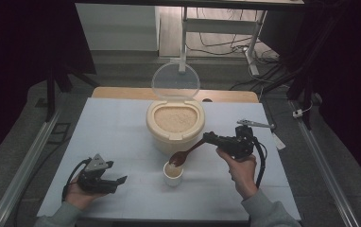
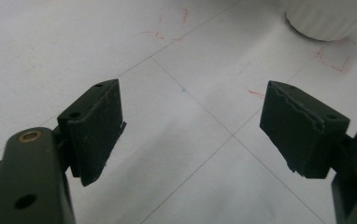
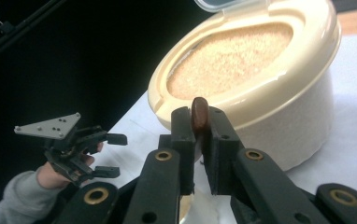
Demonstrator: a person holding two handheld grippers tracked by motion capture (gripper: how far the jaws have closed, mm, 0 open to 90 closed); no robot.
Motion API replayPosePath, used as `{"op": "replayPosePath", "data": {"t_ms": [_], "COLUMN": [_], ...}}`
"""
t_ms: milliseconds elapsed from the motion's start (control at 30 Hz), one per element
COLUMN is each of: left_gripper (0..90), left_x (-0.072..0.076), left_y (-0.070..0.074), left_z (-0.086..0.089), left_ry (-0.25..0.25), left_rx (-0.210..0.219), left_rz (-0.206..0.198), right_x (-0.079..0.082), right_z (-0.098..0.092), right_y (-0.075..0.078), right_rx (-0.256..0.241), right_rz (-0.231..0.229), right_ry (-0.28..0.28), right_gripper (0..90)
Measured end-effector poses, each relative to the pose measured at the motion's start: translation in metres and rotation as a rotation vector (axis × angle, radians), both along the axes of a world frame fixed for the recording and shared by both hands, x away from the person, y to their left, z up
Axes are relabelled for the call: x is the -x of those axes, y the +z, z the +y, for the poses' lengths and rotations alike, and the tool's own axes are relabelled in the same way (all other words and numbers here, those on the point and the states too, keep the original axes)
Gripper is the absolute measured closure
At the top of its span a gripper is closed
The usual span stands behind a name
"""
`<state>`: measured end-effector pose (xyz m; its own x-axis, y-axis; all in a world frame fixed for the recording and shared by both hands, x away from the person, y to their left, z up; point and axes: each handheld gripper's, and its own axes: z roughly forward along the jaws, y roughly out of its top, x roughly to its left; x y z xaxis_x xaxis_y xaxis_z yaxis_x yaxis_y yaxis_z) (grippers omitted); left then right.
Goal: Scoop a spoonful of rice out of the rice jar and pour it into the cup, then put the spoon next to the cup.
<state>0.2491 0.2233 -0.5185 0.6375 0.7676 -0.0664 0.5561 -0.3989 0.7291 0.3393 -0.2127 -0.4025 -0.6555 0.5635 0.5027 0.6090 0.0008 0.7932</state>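
A cream container [image 1: 175, 124] full of tan grain stands mid-table, its clear lid [image 1: 175, 82] tipped up behind it. My right gripper [image 1: 210, 137] is shut on the handle of a brown spoon [image 1: 184, 154], whose bowl hangs tilted over a small white cup [image 1: 173, 174] in front of the container. In the right gripper view the spoon handle end [image 3: 199, 114] sits clamped between the jaws, with the container [image 3: 279, 107] just behind. My left gripper [image 1: 120, 181] rests low at the front left, open and holding nothing. Its jaws [image 2: 190, 130] stand wide apart over bare table.
The white tabletop [image 1: 117, 127] carries thin grid lines and red marks [image 2: 173, 18]. The cup's base [image 2: 328, 18] shows at the top right of the left gripper view. Metal rails [image 1: 25, 165] run along both sides of the table, and dark curtains hang beyond.
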Motion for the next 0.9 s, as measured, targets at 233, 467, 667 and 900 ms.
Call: {"op": "replayPosePath", "data": {"t_ms": [233, 467, 667, 900], "left_gripper": [20.9, 20.9, 20.9, 20.8], "left_x": [0.0, 0.0, 0.0, 0.0], "left_y": [0.0, 0.0, 0.0, 0.001], "left_z": [0.0, 0.001, 0.0, 0.0], "left_ry": [0.0, 0.004, 0.004, 0.005], "left_rx": [0.0, 0.004, 0.001, 0.004], "left_rz": [0.0, 0.0, 0.0, -0.001], "right_x": [0.003, 0.0, 0.002, 0.003], "right_z": [0.0, -0.013, -0.034, -0.054], "right_y": [0.005, 0.005, 0.016, 0.025], "right_rx": [0.008, -0.03, -0.034, 0.012], "right_rz": [-0.024, -0.009, -0.027, -0.033], "right_ry": [0.016, 0.003, 0.0, 0.004], "right_gripper": [82.8, 82.8, 82.8, 82.8]}}
